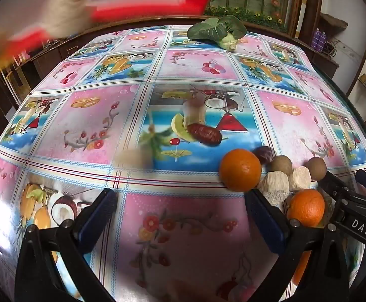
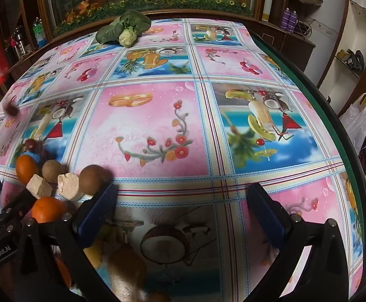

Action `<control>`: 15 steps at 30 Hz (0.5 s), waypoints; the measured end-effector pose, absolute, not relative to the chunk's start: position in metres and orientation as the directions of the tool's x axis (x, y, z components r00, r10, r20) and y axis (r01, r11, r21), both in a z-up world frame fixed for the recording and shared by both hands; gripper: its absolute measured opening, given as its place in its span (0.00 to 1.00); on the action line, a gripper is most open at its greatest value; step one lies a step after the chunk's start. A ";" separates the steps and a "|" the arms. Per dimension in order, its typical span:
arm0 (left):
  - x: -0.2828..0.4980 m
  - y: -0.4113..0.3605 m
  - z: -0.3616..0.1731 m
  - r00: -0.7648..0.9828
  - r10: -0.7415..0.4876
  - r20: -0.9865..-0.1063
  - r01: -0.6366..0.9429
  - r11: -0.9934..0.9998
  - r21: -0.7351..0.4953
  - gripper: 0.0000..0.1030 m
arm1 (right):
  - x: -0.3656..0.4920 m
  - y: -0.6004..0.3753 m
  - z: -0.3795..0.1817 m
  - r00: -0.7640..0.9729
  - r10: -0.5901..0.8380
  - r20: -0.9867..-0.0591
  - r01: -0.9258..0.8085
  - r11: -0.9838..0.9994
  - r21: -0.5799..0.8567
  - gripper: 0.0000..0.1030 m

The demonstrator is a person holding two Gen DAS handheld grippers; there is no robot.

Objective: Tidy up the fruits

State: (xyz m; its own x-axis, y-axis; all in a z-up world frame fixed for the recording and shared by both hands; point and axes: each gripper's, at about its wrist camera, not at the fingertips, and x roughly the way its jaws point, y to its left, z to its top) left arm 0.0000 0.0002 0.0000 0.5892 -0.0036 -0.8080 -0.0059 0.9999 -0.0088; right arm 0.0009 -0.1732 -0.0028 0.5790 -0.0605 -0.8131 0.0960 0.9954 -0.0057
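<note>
Holding both grippers, left and right, spread and empty, I count two oranges, two pale chunks between them

A leafy green vegetable lies on the far tablecloth.

The bench wears a glossy cloth of pink floral squares and blue squares printed with fruit, ruled by pale blue and red lines. Near its front edge lie two bright orange oranges, brown round fruits and cream chunks; a dark green leafy vegetable sits at the far edge. Each black claw has blue pads.
</note>
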 end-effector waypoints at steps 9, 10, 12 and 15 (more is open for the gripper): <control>0.000 0.000 -0.002 0.589 -0.002 -0.808 -0.005 1.000 -0.007 0.99 | 0.001 -0.173 -0.003 0.581 -0.058 -0.812 0.096 0.995 -0.002 1.00; 0.000 0.000 -0.002 0.589 -0.002 -0.808 -0.005 1.000 -0.006 0.99 | 0.001 -0.173 -0.003 0.580 -0.058 -0.813 0.096 0.995 -0.003 1.00; -0.001 0.000 0.000 0.590 -0.003 -0.808 -0.006 1.000 -0.007 0.99 | 0.001 -0.173 -0.003 0.580 -0.058 -0.812 0.095 0.995 -0.003 1.00; 0.000 0.000 0.000 0.590 -0.003 -0.807 -0.005 1.000 -0.007 0.99 | 0.001 -0.173 -0.003 0.580 -0.058 -0.813 0.096 0.995 -0.002 1.00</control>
